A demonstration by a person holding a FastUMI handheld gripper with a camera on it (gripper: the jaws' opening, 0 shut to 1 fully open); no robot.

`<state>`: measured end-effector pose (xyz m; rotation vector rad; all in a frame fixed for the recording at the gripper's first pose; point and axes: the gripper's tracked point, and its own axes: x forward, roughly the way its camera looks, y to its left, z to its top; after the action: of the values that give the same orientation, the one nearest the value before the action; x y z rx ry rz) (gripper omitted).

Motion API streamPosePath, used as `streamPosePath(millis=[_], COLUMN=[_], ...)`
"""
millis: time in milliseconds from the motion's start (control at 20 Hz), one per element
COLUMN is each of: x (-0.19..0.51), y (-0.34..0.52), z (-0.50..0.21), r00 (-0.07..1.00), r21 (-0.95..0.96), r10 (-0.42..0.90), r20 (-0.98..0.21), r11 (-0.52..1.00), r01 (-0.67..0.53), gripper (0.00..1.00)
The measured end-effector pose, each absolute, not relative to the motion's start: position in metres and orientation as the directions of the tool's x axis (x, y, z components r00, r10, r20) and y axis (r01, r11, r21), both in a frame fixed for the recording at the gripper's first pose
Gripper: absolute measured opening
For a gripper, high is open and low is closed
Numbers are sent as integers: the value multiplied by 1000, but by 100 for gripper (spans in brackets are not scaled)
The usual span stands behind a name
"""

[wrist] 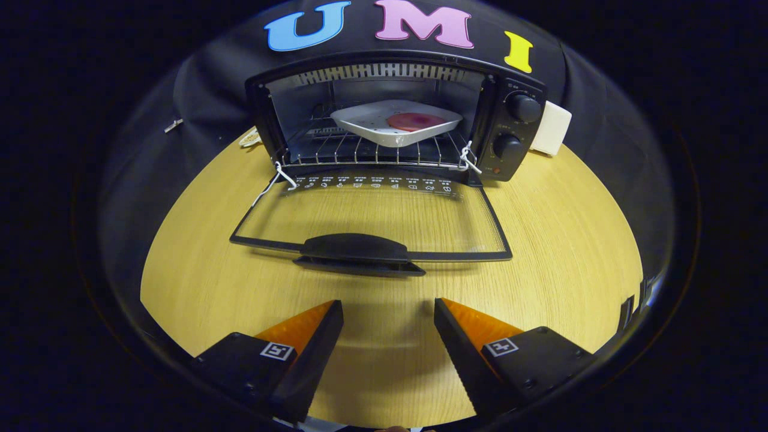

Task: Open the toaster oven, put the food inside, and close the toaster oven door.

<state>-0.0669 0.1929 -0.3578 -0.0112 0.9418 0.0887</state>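
Now my hand-held gripper (389,312) hangs above the table (570,240) with its fingers spread wide, holding nothing. Just ahead of them the toaster oven (396,120) door (372,216) lies folded down flat, handle (355,247) nearest me. Inside, on the wire rack (336,151), sits a white tray (378,129) with the reddish food (415,122).

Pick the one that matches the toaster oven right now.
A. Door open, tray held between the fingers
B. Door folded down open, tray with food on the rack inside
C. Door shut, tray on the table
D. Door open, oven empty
B: the door lies folded down flat on the table, and the tray with the food sits on the rack inside the toaster oven; the gripper is open and holds nothing, short of the door handle.
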Motion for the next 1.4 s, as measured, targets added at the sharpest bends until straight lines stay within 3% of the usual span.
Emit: streamPosePath(millis=[350, 800, 1100, 1400], x=[-40, -39, -18, 35], y=[191, 199, 202, 187], z=[-354, -310, -254, -192], r00=[611, 689, 762, 841], r21=[20, 20, 141, 142], r10=[67, 136, 177, 160], r20=[-789, -712, -624, -518], r11=[996, 985, 984, 985], r01=[-84, -174, -113, -100], gripper=[100, 100, 100, 99])
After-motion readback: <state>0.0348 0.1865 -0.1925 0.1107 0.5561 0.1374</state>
